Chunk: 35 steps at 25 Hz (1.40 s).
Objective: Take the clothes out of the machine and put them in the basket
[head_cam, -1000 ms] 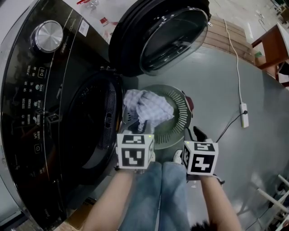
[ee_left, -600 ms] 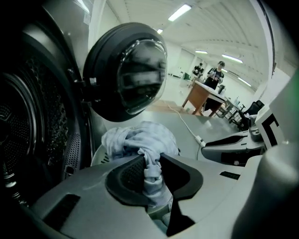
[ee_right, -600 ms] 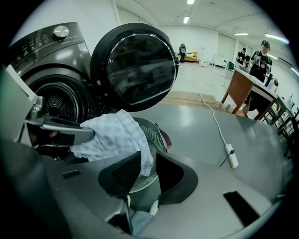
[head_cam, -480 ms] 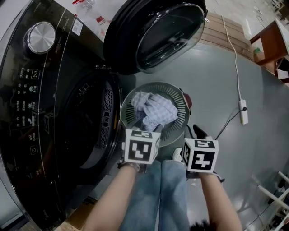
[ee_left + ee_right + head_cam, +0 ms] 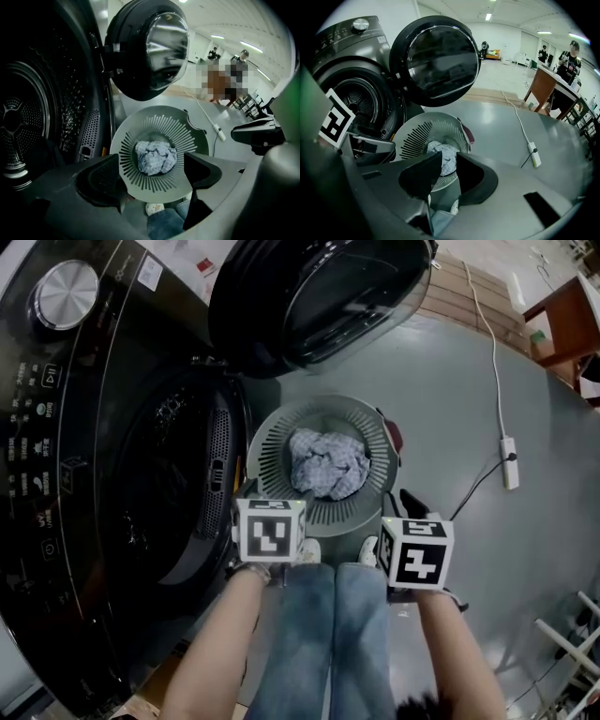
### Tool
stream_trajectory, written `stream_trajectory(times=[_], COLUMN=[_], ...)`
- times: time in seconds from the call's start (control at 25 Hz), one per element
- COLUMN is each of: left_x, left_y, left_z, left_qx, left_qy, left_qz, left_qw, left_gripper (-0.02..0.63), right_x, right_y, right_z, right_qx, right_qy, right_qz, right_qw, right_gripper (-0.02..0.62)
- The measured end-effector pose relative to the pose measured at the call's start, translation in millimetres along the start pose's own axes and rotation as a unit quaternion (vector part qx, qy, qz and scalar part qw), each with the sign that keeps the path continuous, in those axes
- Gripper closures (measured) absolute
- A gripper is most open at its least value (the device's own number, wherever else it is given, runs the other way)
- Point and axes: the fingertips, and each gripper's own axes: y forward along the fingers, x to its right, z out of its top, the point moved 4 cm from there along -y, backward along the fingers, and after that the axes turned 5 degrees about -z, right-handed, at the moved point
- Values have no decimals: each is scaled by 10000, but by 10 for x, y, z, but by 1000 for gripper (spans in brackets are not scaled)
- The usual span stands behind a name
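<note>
On the grey floor (image 5: 450,399), just beside the black front-load washing machine (image 5: 94,474) w/ its round glass door (image 5: 319,296) open, a crumpled pale blue-white checked cloth (image 5: 326,463) lies inside the round grey slotted plastic basket (image 5: 272,442). L gripper (image 5: 153,176) jaws have just been opening and are now wide apart, nothing btw them. R gripper (image 5: 449,173) jaws stand only a little apart, also holding nothing.

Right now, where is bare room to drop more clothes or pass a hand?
Free: the slatted ring of the basket around the cloth, and the grey floor between basket and power strip. The drum mouth is open for a hand. Crowded: the narrow gap between door and basket, and the near rim by the person's feet.
</note>
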Motion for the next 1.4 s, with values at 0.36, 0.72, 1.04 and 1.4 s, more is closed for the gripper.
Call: stream_trajectory(times=[0.36,0.72,1.04,1.4], left_x=[-571,-1338,-2081,-2408], left_y=[39,-340,-450,-317], left_z=[-287,-324,-578,-557], left_qx=[102,501,-105,-607], left_qy=[-333,-614,-1067,-1248], left_qz=[688,1980,3382,3237], left_qw=[9970,9770,9349,9359], left_gripper=[198,190,158,129], right_x=[-101,-299,-460,-534], right_y=[249,386,324,535], right_z=[-171,-219,-203,-404], right_qx=[-133,-218,-186,-298], right_qy=[-117,-172,-421,-914], right_qz=[15,216,337,382], right_qw=[9998,9994,9984,9946], right_gripper=[551,594,594,594])
